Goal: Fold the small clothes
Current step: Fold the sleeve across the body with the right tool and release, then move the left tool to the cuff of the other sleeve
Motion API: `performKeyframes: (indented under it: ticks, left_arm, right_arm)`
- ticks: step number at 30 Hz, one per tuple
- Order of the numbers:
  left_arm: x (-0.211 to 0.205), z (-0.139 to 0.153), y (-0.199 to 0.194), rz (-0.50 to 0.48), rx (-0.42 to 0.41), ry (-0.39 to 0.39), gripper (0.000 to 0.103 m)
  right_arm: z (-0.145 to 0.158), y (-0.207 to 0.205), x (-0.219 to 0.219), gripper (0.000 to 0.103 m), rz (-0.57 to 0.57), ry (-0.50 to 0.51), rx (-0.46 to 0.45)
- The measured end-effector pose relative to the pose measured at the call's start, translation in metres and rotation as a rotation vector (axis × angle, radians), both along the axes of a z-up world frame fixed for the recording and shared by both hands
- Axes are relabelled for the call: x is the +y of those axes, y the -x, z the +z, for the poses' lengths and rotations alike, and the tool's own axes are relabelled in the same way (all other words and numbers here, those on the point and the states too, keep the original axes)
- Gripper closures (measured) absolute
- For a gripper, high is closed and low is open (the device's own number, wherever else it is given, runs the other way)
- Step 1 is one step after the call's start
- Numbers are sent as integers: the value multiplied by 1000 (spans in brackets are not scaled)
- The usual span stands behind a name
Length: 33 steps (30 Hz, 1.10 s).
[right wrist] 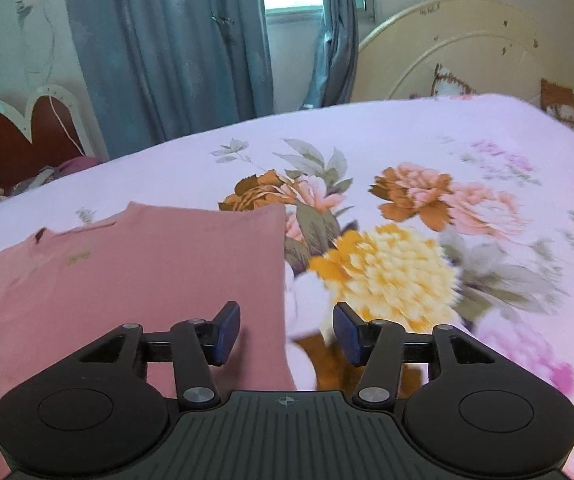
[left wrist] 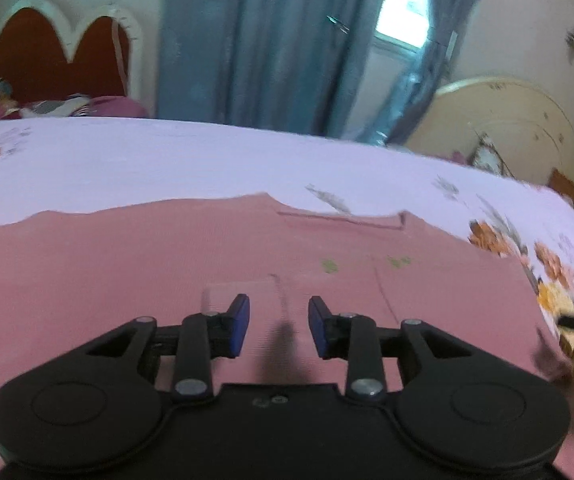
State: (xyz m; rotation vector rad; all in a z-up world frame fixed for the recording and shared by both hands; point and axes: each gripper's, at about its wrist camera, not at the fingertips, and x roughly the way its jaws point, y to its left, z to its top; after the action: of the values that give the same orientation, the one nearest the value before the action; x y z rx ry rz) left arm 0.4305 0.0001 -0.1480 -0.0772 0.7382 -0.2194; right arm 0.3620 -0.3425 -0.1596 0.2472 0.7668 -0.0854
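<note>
A small pink garment (left wrist: pixel 167 256) lies flat on the floral bed sheet (left wrist: pixel 127 160), its neckline (left wrist: pixel 343 220) toward the far side. My left gripper (left wrist: pixel 279 326) is open and empty, hovering over the garment's middle. In the right wrist view the same pink garment (right wrist: pixel 147 264) lies at the left, with its right edge running down the sheet (right wrist: pixel 487 152). My right gripper (right wrist: pixel 287 330) is open and empty, straddling that right edge near the garment's near corner.
A red and white headboard (left wrist: pixel 59 52) and pillows (left wrist: pixel 87 106) stand at the far left. Blue curtains (left wrist: pixel 271 40) and a window hang behind the bed. A cream footboard (right wrist: pixel 459 48) stands at the right end.
</note>
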Motion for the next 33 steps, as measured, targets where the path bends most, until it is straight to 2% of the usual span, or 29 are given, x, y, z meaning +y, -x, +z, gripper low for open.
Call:
performKeyframes:
  ticks: [5, 8, 10, 11, 12, 14, 15, 17, 19, 22, 23, 24, 26, 29, 33]
  left_arm:
    - [-3, -25, -6, -8, 66, -35, 71]
    - [3, -31, -3, -9, 62, -41, 71]
    - [6, -31, -4, 1, 69, -27, 70]
    - [7, -31, -5, 8, 74, -20, 71]
    - [8, -30, -5, 15, 78, -16, 71]
    - [8, -29, -5, 18, 80, -17, 70]
    - [7, -28, -6, 16, 79, -23, 70]
    - [4, -31, -9, 14, 73, -36, 68]
    - [3, -31, -10, 16, 70, -43, 68]
    - [3, -27, -10, 26, 83, -44, 68]
    - [2, -27, -10, 26, 84, -51, 67]
    - [1, -26, -10, 22, 84, -62, 66]
    - [0, -27, -9, 20, 82, -77, 64]
    - [-3, -27, -9, 21, 83, -83, 60]
    - [-7, -27, -8, 17, 83, -103, 57]
  right_arm:
    - [-17, -45, -7, 52, -13, -6, 22]
    - [-26, -72, -10, 71, -5, -43, 44]
    - [-31, -84, -11, 74, -5, -77, 47]
    - [-32, -88, -10, 80, -4, -83, 44]
    - [-32, -90, -7, 90, 1, -81, 40]
    - [-29, -89, -1, 95, 13, -31, 21]
    - [-32, -88, 0, 95, 0, 27, 14]
    - [-35, -86, -4, 95, -12, 15, 0]
    - [-32, -86, 7, 95, -5, 95, -3]
    - [-25, -82, 17, 93, 2, 126, -7]
    - [-21, -78, 23, 87, 19, 150, -18]
    - [-18, -75, 28, 74, 37, 172, -30]
    - [-12, -68, 38, 59, 67, 185, -54]
    - [-4, -59, 53, 59, 141, 150, -67]
    - [-11, -60, 77, 59, 215, 152, -36]
